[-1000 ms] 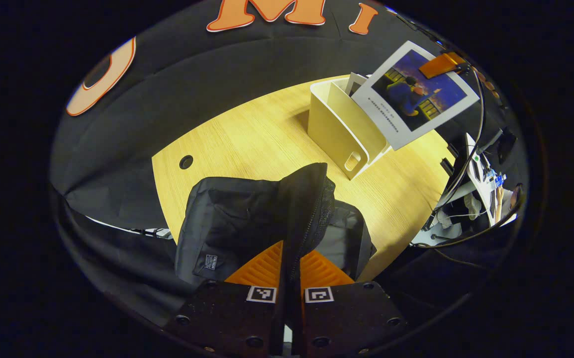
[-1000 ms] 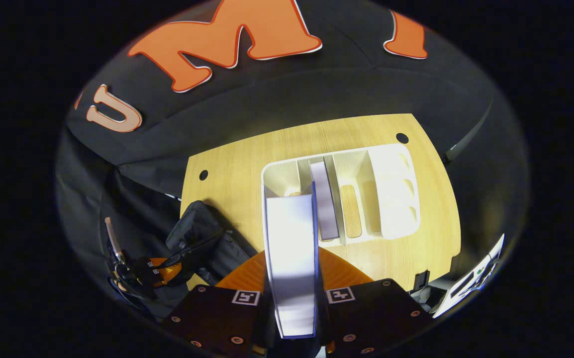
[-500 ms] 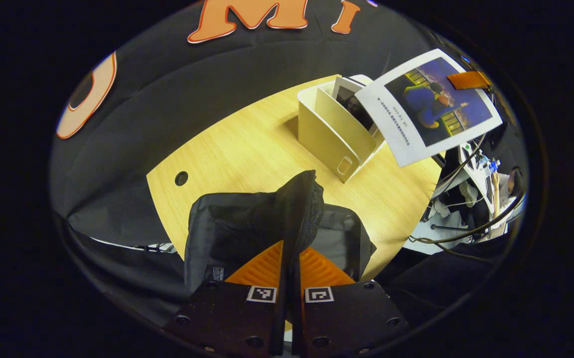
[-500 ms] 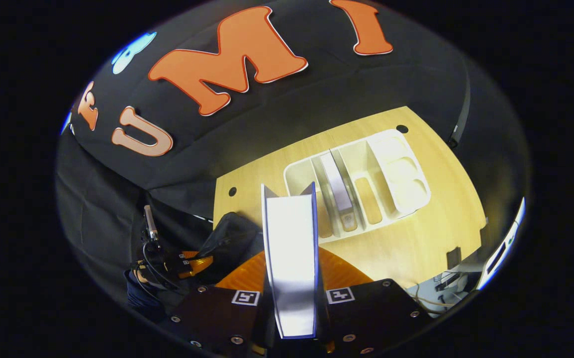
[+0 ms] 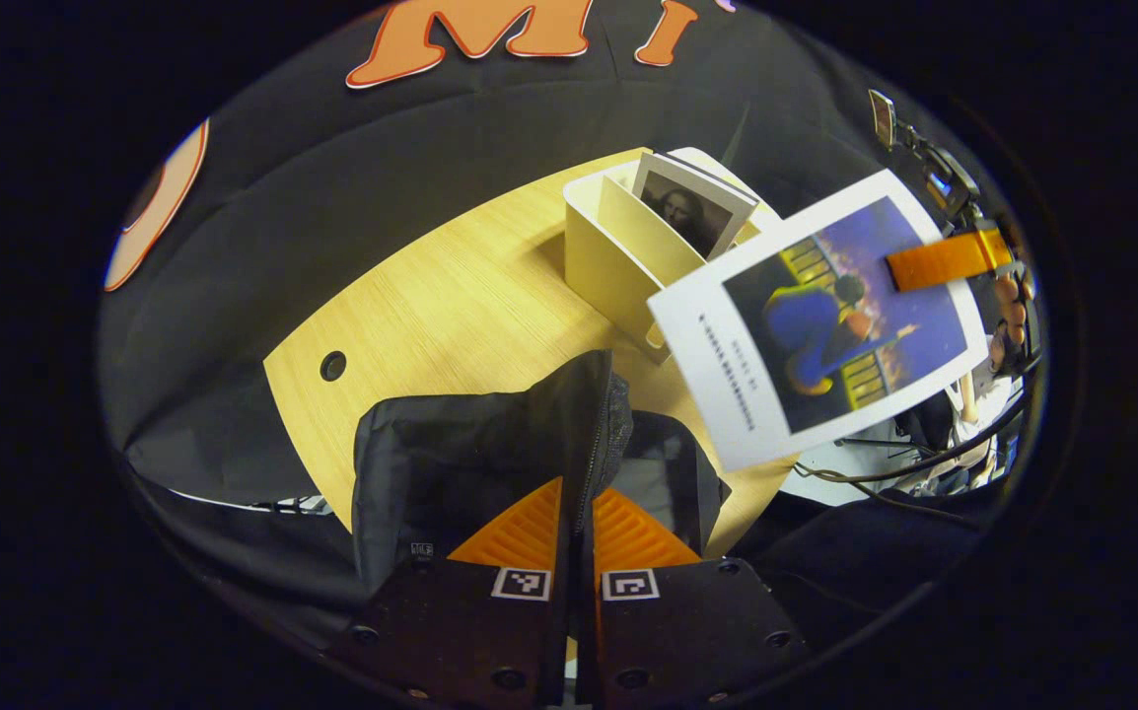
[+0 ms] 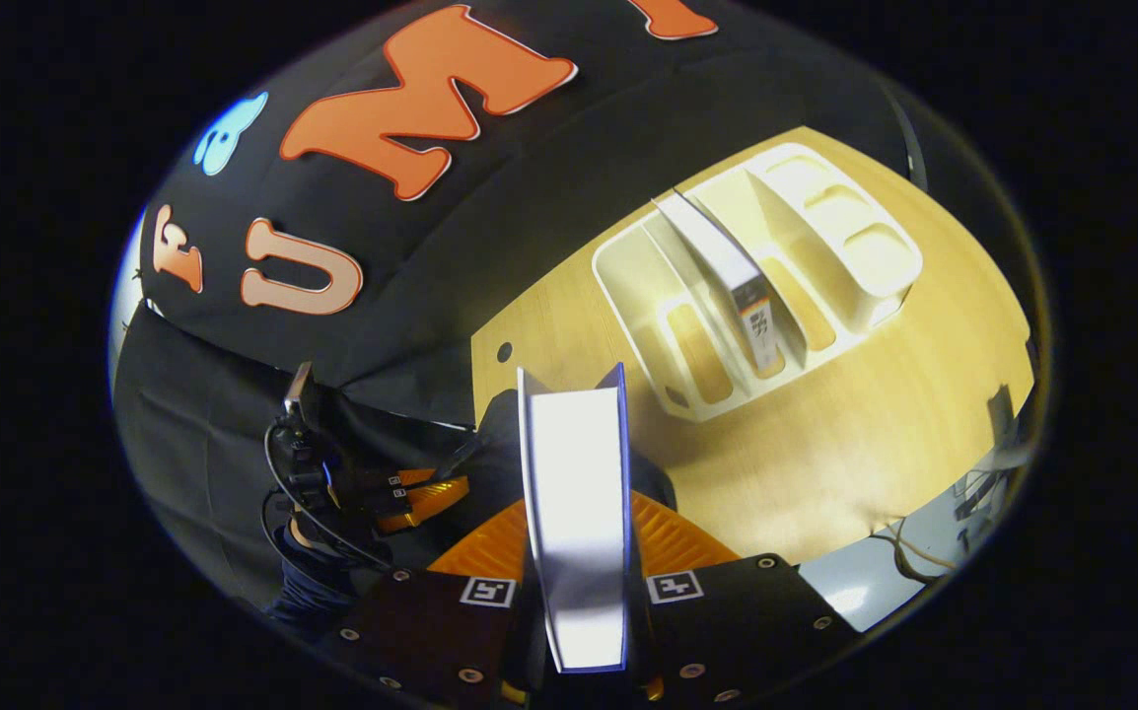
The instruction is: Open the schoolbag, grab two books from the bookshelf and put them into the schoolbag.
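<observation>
The black schoolbag [image 5: 461, 454] stands at the table's near edge. My left gripper [image 5: 577, 513] is shut on its raised flap edge, holding the mouth open. My right gripper [image 6: 579, 537] is shut on a white book with a blue picture cover [image 6: 577, 493]. In the left gripper view that book [image 5: 816, 325] hangs tilted in the air, right of the bag and in front of the white bookshelf [image 5: 608, 247]. A second book [image 5: 692, 207] stands in a shelf slot. In the right gripper view the left gripper [image 6: 421, 493] and the bag [image 6: 495, 434] lie just left of the held book.
The bookshelf [image 6: 855, 296] lies on the wooden table [image 6: 825, 444] with a book [image 6: 727, 271] in a middle slot. A cable hole [image 5: 332, 366] sits in the table's left part. Cables and equipment hang past the right table edge [image 5: 904, 463].
My right gripper has carried the book away from the bookshelf, down and toward the bag. My left gripper has kept its hold on the bag's flap.
</observation>
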